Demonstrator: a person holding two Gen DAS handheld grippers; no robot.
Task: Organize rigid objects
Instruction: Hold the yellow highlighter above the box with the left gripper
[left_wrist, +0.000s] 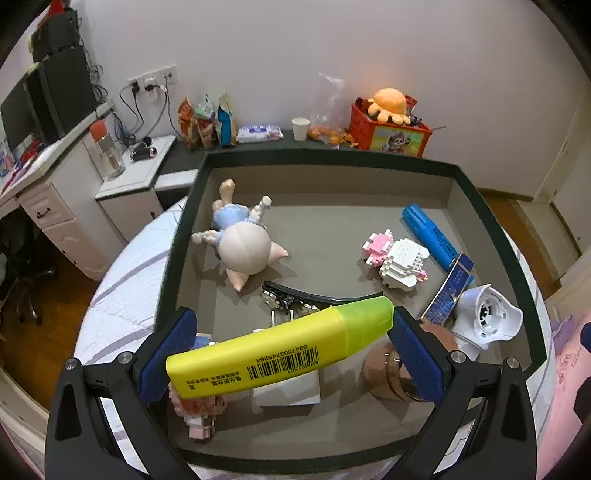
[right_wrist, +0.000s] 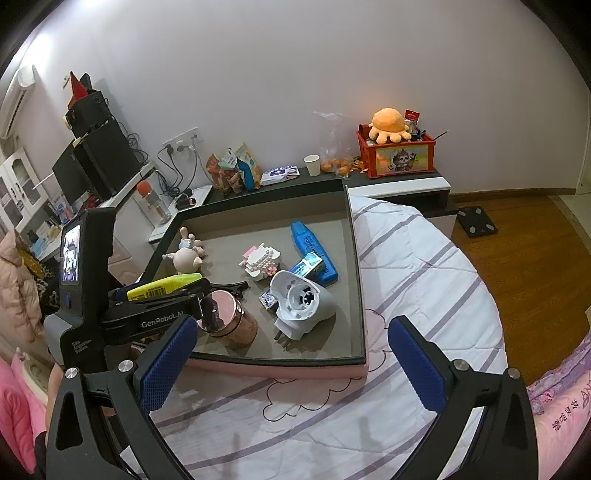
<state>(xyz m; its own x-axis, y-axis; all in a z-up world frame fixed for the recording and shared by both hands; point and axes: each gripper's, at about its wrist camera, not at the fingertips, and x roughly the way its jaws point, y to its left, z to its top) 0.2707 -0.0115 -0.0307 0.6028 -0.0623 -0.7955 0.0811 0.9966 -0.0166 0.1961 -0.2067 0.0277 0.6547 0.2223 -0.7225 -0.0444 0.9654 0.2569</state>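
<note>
Clamped lengthwise between our left gripper's (left_wrist: 291, 350) blue pads, the yellow highlighter (left_wrist: 280, 354) hung over the near end of the dark tray (left_wrist: 491, 206) — a carry step, we judged. Next came choosing a bare spot, perhaps beside the blue marker (left_wrist: 428, 232). Our right gripper (right_wrist: 291, 362) waited empty, jaws wide, above the bedsheet (right_wrist: 424, 266).
</note>
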